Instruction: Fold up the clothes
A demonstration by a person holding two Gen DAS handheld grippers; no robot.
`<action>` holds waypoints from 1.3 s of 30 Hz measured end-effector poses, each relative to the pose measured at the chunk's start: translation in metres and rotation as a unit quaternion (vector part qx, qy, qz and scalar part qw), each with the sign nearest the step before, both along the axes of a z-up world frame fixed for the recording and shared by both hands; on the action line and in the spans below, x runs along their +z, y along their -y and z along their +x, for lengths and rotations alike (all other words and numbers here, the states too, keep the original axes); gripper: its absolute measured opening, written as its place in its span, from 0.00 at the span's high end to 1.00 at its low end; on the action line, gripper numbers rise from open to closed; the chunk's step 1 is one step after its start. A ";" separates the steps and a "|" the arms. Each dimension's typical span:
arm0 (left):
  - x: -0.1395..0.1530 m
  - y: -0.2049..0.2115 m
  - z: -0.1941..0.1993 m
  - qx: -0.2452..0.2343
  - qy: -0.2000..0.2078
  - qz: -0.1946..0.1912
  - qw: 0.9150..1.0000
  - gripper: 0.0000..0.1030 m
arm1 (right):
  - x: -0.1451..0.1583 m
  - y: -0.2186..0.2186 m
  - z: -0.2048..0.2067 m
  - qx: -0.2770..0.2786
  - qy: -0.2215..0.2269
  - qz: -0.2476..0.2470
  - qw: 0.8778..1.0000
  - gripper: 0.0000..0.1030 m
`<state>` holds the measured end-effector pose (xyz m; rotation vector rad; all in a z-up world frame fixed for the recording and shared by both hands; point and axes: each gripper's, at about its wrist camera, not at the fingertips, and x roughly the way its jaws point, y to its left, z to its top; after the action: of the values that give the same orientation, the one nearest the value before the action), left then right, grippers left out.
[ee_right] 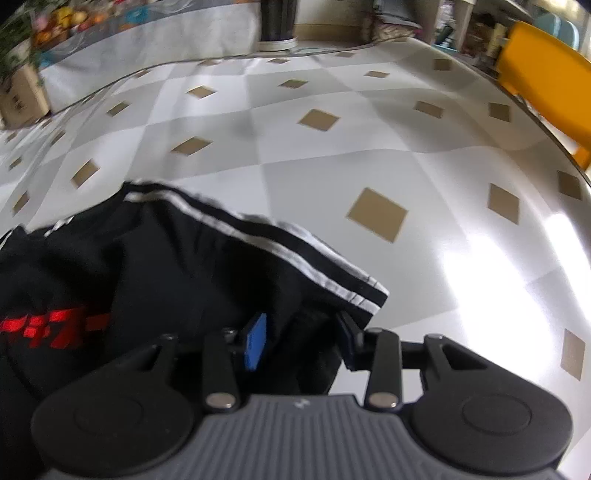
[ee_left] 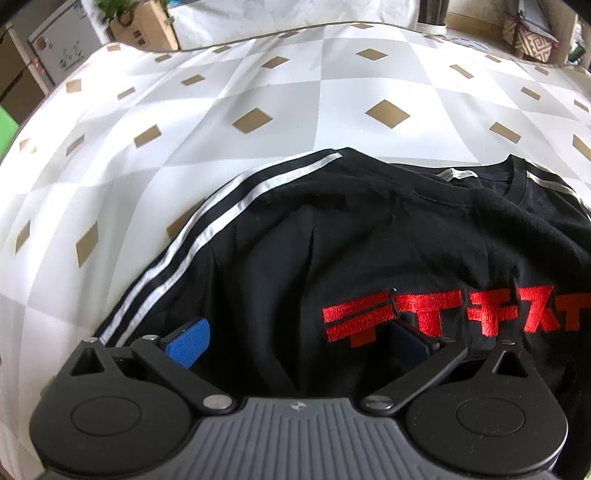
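Observation:
A black T-shirt (ee_left: 332, 240) with red lettering (ee_left: 443, 317) and white sleeve stripes (ee_left: 207, 236) lies front up on the checked tablecloth (ee_left: 258, 92), collar at the far side. My left gripper (ee_left: 299, 343) hovers low over the chest, jaws wide open, with flat cloth beneath and nothing pinched. In the right wrist view the same T-shirt (ee_right: 166, 266) shows its striped sleeve (ee_right: 295, 258). My right gripper (ee_right: 301, 341) is shut on a bunched fold of black cloth just below the sleeve's end. The cloth fills the gap between the blue pads (ee_right: 255, 343).
The white and grey tablecloth (ee_right: 443, 166) with tan diamonds stretches far beyond the shirt. A yellow chair (ee_right: 546, 74) stands past the table's right edge. A cardboard box with a plant (ee_left: 147, 29) and a dark upright thing with a white base (ee_right: 277, 22) stand beyond the far edge.

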<state>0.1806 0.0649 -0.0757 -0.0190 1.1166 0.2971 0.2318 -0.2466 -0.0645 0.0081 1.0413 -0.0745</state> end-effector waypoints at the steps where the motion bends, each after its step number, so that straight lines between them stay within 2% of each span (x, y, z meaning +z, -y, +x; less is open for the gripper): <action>1: 0.000 0.000 0.001 -0.001 -0.002 0.001 1.000 0.00 | 0.000 0.001 0.001 -0.002 -0.001 0.000 1.000 0.62; 5: 0.003 0.007 0.002 -0.020 -0.014 0.014 1.000 0.00 | 0.001 -0.001 0.002 -0.005 -0.012 0.004 1.000 0.55; 8: 0.011 0.019 -0.009 -0.046 -0.016 0.023 0.999 0.00 | 0.009 -0.003 -0.002 0.005 -0.013 0.011 1.000 0.43; 13: 0.028 0.027 -0.032 -0.065 -0.022 -0.007 0.998 0.00 | 0.029 -0.006 -0.016 0.021 -0.009 0.043 0.999 0.36; 16: 0.032 0.028 -0.049 -0.070 -0.030 -0.022 0.997 0.00 | 0.036 -0.006 -0.027 0.017 -0.018 0.081 0.996 0.34; 21: 0.034 0.029 -0.073 -0.075 -0.038 -0.008 0.996 0.00 | 0.044 -0.009 -0.048 0.017 -0.039 0.142 0.989 0.33; 31: 0.050 0.046 -0.129 -0.119 -0.017 -0.041 0.992 0.00 | 0.050 -0.041 -0.088 0.064 -0.062 0.181 0.979 0.32; 39: 0.053 0.064 -0.144 -0.163 0.003 -0.044 0.986 0.00 | 0.036 -0.058 -0.094 0.074 -0.091 0.223 0.968 0.32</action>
<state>0.0365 0.0008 -0.0230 0.0848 1.1065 -0.0455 0.1379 -0.1882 -0.0286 0.3387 1.2216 0.3012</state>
